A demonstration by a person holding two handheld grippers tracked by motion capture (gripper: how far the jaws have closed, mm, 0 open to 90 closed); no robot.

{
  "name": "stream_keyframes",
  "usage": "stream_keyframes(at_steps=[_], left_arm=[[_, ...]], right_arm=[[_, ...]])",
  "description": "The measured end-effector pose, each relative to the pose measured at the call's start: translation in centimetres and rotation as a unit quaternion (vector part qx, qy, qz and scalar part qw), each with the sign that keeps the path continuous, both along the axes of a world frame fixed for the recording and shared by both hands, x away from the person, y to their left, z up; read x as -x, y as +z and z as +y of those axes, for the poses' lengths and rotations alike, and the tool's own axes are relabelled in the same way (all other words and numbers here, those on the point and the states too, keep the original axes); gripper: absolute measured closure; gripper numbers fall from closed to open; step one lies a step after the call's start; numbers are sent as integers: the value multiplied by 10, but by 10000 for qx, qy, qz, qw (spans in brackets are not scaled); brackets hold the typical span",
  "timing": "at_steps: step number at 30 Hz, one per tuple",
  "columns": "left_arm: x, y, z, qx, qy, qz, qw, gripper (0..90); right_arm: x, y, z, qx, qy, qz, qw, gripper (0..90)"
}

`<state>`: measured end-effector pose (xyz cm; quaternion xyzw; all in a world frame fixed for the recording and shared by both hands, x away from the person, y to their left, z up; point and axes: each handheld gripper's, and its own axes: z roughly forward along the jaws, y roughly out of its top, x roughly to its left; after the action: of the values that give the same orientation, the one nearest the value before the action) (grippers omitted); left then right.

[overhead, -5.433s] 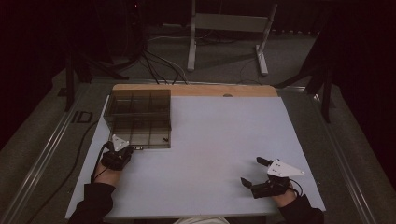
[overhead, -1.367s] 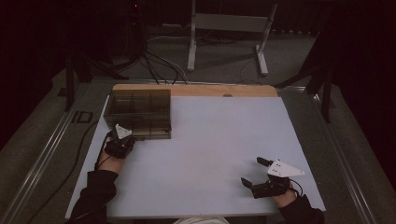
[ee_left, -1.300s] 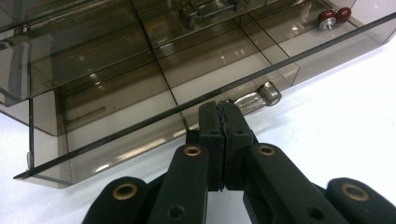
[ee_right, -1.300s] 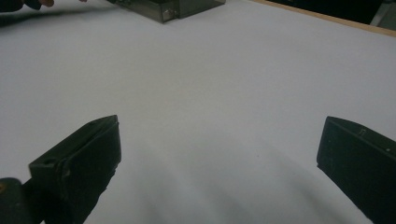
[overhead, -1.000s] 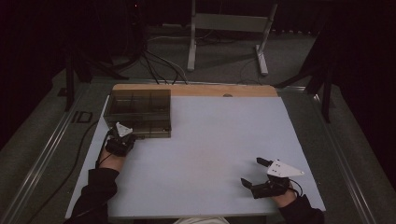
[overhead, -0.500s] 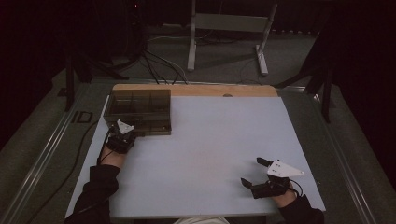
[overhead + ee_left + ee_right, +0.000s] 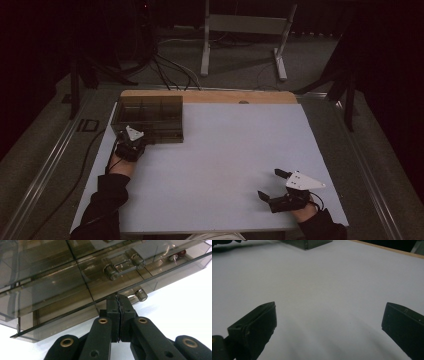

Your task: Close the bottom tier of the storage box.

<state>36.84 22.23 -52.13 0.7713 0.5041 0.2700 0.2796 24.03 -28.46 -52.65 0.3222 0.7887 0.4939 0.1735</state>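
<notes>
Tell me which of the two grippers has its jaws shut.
The left gripper: its jaws are pressed together, tips at the front edge of the smoky box. The right gripper rests apart near the table's front edge, jaws spread wide.

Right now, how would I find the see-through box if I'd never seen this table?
Look at the white table, then its far left corner by the wooden edge. There sits the smoky see-through box, split into compartments, with the left gripper at its near side, jaws shut. Nothing else on the table is transparent.

box lid (image 7: 147, 107) now lowered (nearly shut)
</notes>
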Motion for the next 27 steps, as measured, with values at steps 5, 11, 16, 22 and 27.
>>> stream_keyframes(at_steps=[5, 11, 16, 22, 27], left_arm=[[-3, 0, 0, 4, 26, -1, 10000, 900], [-6, 0, 0, 5, 52, -17, 10000, 900], [-9, -1, 0, 10, 65, -29, 10000, 900], [-13, 0, 0, 49, 69, -52, 10000, 900], [-13, 0, 0, 31, 46, -47, 10000, 900]], right_arm=[[0, 0, 0, 10, 3, -6, 10000, 1], [0, 0, -1, 8, -7, -8, 10000, 1], [0, -1, -1, 10, -3, 5, 10000, 1], [0, -1, -1, 7, -13, 4, 10000, 1], [0, -1, -1, 14, -5, 10, 10000, 1]])
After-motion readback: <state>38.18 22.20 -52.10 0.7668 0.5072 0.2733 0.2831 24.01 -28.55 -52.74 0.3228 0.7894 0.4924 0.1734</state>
